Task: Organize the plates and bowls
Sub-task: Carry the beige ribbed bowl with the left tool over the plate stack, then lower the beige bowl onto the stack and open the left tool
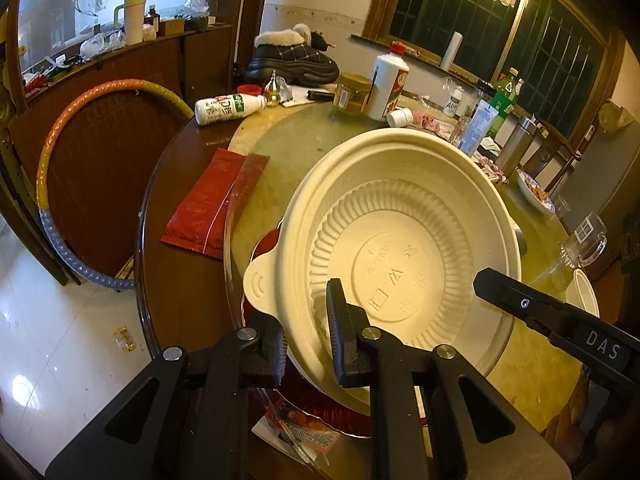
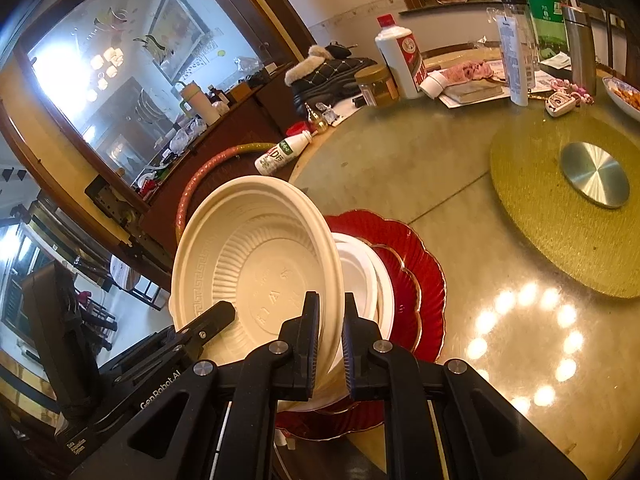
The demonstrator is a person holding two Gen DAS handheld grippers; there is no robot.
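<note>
- While tilted above the desk [image 2: 460, 168], the cream bowl [image 1: 400, 248] is clamped at its near rim by the left gripper [image 1: 308, 344].
- Right gripper [image 2: 330, 344] is closed on the opposite rim.
- Beyond the right gripper, a white bowl [image 2: 360, 272] sits on red plates [image 2: 416, 264].

This is a home dining room. A big round wooden desk [image 1: 176, 280] carries a glass turntable [image 2: 400, 184] crowded with household clutter: a white liquor bottle with a red label [image 2: 400, 56], a fur-lined black boot [image 1: 292, 60] and a green plastic soda bottle [image 1: 506, 96]. A dark wooden sideboard with a mirror [image 1: 60, 12] lines the wall beside dark latticed windows [image 1: 452, 12].
</note>
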